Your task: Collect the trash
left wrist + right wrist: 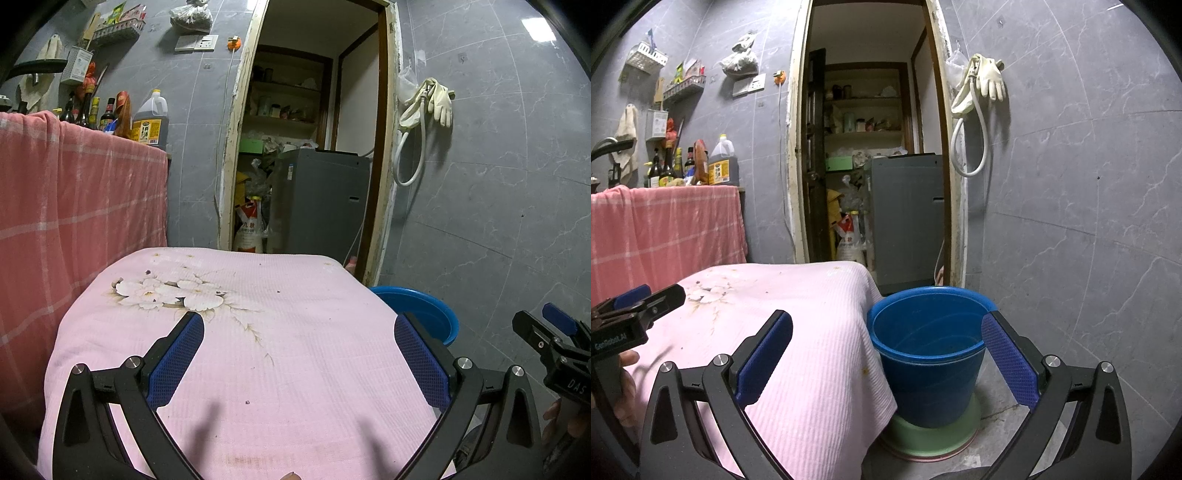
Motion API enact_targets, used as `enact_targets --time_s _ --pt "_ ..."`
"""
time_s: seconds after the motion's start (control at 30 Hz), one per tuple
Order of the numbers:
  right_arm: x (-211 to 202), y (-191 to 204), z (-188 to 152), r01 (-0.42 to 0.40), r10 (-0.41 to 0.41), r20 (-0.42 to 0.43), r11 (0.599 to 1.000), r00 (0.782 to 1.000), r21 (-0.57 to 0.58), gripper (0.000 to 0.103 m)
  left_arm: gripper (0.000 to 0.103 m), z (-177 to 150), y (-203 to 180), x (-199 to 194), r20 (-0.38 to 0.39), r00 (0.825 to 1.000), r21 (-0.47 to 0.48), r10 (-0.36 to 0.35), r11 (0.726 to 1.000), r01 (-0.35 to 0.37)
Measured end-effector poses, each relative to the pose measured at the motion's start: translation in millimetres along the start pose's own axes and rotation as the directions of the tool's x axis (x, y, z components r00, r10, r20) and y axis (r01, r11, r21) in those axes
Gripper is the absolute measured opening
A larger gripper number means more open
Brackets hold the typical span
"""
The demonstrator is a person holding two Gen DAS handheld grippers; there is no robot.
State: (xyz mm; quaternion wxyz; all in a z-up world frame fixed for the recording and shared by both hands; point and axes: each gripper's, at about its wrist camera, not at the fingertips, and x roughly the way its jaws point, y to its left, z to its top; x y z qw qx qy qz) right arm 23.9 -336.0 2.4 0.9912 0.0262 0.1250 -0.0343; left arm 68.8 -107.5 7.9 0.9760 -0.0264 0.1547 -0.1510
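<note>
Pink cloth (pixel 295 332) under spread left gripper (pixel 299 354); bucket (pixel 927 354) right

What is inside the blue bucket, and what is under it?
The blue bucket looks empty: only its bare inner wall shows, and the near rim hides the bottom. It stands on a green basin, with a pinkish edge below that. The floor beneath is covered.
</note>
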Motion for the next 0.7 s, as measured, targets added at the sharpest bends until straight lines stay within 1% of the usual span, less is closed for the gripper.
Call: enact_targets --time_s 0.1,0.33,0.7 --pt "0.2 0.3 -0.1 0.0 0.0 -0.001 1.0 1.0 -0.001 0.103 0.101 0.3 -0.6 0.2 0.001 1.0 -0.001 0.002 1.0 -0.002" --pt "0.2 0.2 0.1 -0.001 0.001 -0.003 1.0 1.0 0.0 0.103 0.101 -2.8 -5.0 -0.6 0.009 0.999 0.0 0.047 0.999 -0.047" --pt "-0.2 5.1 -3.9 -0.015 0.015 -0.006 1.0 1.0 -0.006 0.103 0.101 -2.7 -7.8 0.4 0.0 0.999 -0.02 0.054 0.998 -0.054"
